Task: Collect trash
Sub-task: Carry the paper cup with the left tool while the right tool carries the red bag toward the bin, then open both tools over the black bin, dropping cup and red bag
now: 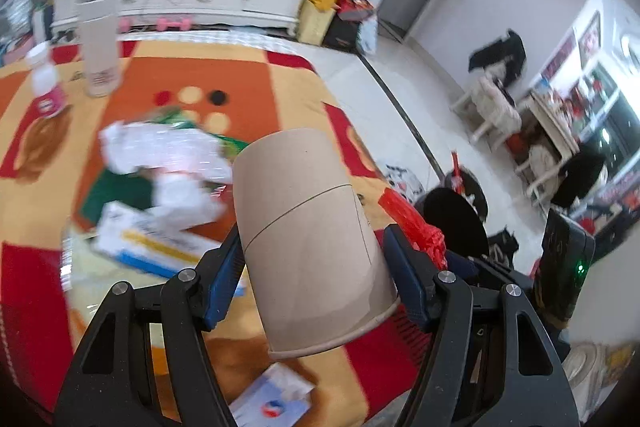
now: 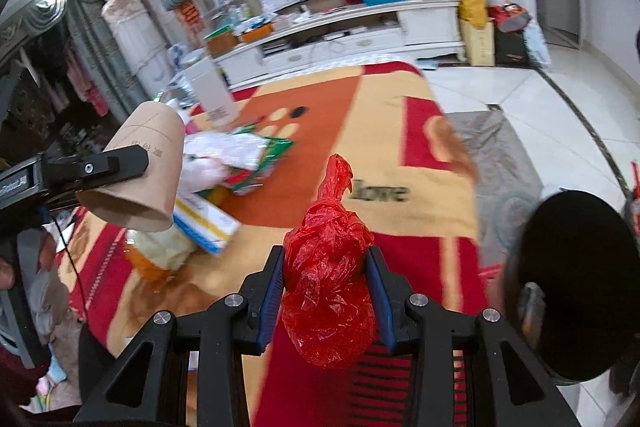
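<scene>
- Left tongs (image 1: 318, 259): your blue pads pinch a brown paper cup (image 1: 308, 227) by its sides, rim toward the cam, base pointing away. Cup is off the surface, tilted.
- Right tongs (image 2: 325, 291): pressed in on a crumpled red plastic bag (image 2: 328, 267); pads squeeze it from both sides, and a twisted tail of the bag sticks up past the tips.
- From your right cam, the left tongs + cup show at far left, above the surface (image 2: 384, 131), which wears an orange, red & cream patterned cloth.
- From your left cam, the red bag peeks in just right of the cup, w/ part of the right tongs beside it.
- Trash on the surface, near the middle: a white crumpled plastic wrap (image 1: 160, 147) on top of a green packet (image 2: 276, 151); a white box w/ blue & yellow stripes (image 2: 208, 219) just beside them, closer to you.
- Farther back: a tall white cylinder (image 1: 98, 51) upright, and a small bottle w/ pink label (image 1: 46, 87) near it, left side.
- Another white packet (image 1: 272, 399) lies near the surface edge under the cup.
- A round black bin (image 2: 576, 287) sits on the floor off the right end of the surface; inside is too dark to tell.
- Both views are motion-blurred, so small print is unreadable.
</scene>
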A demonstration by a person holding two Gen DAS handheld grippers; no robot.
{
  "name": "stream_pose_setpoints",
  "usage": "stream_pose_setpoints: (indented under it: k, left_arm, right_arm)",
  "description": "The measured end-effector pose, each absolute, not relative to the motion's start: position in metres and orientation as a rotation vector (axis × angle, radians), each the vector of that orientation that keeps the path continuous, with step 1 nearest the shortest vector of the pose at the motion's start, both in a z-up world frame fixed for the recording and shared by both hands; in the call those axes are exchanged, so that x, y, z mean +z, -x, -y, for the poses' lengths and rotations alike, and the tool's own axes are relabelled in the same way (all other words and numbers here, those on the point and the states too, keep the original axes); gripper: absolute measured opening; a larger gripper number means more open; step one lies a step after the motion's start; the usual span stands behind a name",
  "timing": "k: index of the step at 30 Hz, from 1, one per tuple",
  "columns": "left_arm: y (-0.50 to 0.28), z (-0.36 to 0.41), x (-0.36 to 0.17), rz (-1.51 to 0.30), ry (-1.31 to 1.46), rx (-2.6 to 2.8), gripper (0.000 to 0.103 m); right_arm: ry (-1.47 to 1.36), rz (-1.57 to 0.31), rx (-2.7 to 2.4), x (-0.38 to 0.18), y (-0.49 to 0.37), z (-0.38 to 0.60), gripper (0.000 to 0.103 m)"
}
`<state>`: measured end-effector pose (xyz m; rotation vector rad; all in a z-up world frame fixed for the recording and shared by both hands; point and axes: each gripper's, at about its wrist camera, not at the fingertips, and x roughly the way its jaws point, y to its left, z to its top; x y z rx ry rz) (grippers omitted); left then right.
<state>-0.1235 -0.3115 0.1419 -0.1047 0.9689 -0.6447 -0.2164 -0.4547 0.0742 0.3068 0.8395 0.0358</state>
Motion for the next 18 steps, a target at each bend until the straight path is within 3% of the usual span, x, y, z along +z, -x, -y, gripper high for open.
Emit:
stream_pose_setpoints:
  k: [18]
  left_arm:
    - [0.13,0.488,0.104,-1.055,-0.109,-0.86,0.067]
  right_arm:
    - [-0.404,-0.857,-0.289,0.044,0.266,0.596,0.037]
